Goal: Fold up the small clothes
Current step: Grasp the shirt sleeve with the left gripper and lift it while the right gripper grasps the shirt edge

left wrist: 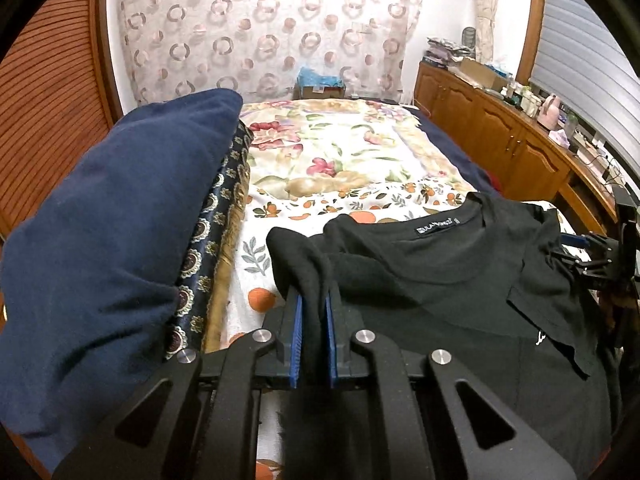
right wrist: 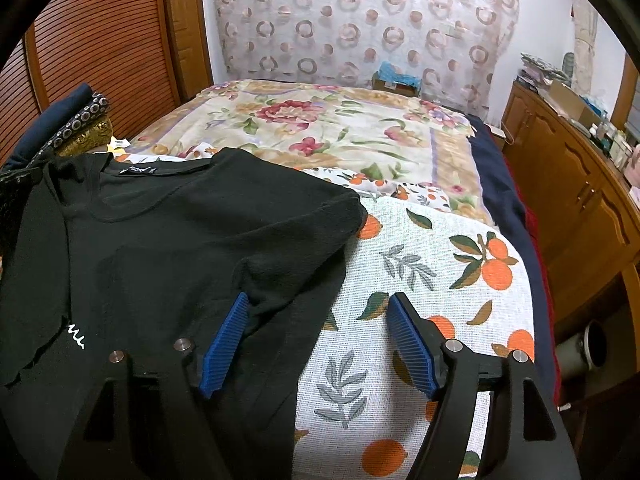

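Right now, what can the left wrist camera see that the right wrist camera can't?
Only the left wrist view shows the left hand-held gripper shut on a bunched fold of the black T-shirt, and the whole navy pillow beside it. Only the right wrist view shows the right hand-held gripper open, one pad on the shirt's edge and the other over the orange-print sheet, plus a pot on the floor. Both show the shirt, the floral blanket and the circle-patterned curtain.

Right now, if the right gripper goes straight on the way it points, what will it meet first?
Probably the side edge of the black shirt near the sleeve, lying on the orange-print cloth. The right gripper has open jaws over that edge; depth is unclear.
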Demonstrator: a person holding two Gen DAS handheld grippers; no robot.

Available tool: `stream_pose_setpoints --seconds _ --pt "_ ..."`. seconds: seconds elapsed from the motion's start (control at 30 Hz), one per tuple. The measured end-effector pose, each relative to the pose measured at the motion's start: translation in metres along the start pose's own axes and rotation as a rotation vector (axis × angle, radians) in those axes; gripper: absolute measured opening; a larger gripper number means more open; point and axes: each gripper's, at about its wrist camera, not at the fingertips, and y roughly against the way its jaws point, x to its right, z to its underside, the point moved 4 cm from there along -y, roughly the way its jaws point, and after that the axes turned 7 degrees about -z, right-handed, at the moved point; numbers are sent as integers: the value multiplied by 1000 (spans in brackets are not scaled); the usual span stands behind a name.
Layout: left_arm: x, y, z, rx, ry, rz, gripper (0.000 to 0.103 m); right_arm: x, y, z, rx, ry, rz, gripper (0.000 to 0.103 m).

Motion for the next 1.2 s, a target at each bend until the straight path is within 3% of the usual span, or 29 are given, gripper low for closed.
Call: stream_pose_setpoints --seconds 0.17,0.33,0.6,0.87,0.93,1.0,1.07,1.2 --pt "4 -3 4 -10 -1 7 11 1 0 0 0 -1 0 75" --pt "13 11 6 31 -10 77 10 1 0 1 3 -8 -7 75" --pt "29 44 13 90 -52 116 10 -2 -1 -9 8 -48 -110 75" --pt "32 49 22 91 -49 165 9 14 -23 -24 -25 -48 -58 74" --pt "32 53 23 93 -44 173 9 13 -26 -29 -19 -46 -49 64" --pt "32 59 26 99 -40 183 9 8 -27 -32 -19 -53 -83 32" --pt "32 67 30 107 -39 188 9 -2 -23 -29 -27 -39 -88 15" --pt "27 85 41 124 -40 191 9 -22 5 -20 40 16 -40 9"
